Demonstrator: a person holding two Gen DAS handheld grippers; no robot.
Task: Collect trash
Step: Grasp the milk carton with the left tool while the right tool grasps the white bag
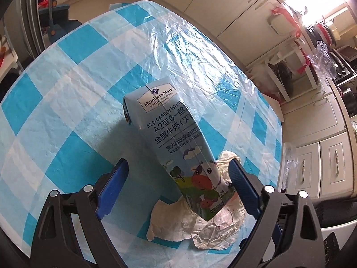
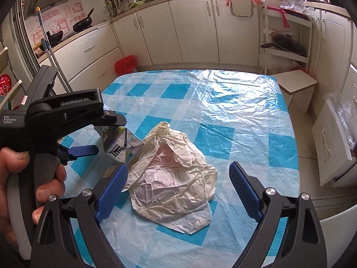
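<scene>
left gripper [image 1: 178, 185] is over the table, blue fingers [image 1: 116, 178] spread wide, and the milk carton [image 1: 176, 138] stands right in the gap between them, nearer the finger on the right side of the left wrist view; the pads are not pressing on it, there is blue cloth showing between the carton and the finger on the left. the carton is pale blue with a cartoon cow near its base and printed text up its face, and it leans a little. its foot sits on a crumpled sheet of paper [image 1: 209, 221], cream coloured and creased, which spreads out from under it. over on the right wrist view, the right gripper [image 2: 178, 185] is spread wide as well, nothing pinched, and that same crumpled paper lies heaped up in a peak between its fingers, closer to the finger on the left of the frame, which looks to be touching or just beside its edge. behind the heap the carton's folded end pokes out, with the left gripper's black body above it and a hand [image 2: 24, 178] wrapped round its handle at the left edge. everything sits on a blue and white checked tablecloth [image 2: 223, 134] with a sheet of clear plastic over it. beyond the table, cream kitchen cabinets [image 2: 191, 26] run along the wall, a red bin [image 2: 125, 64] on the floor by them.
</scene>
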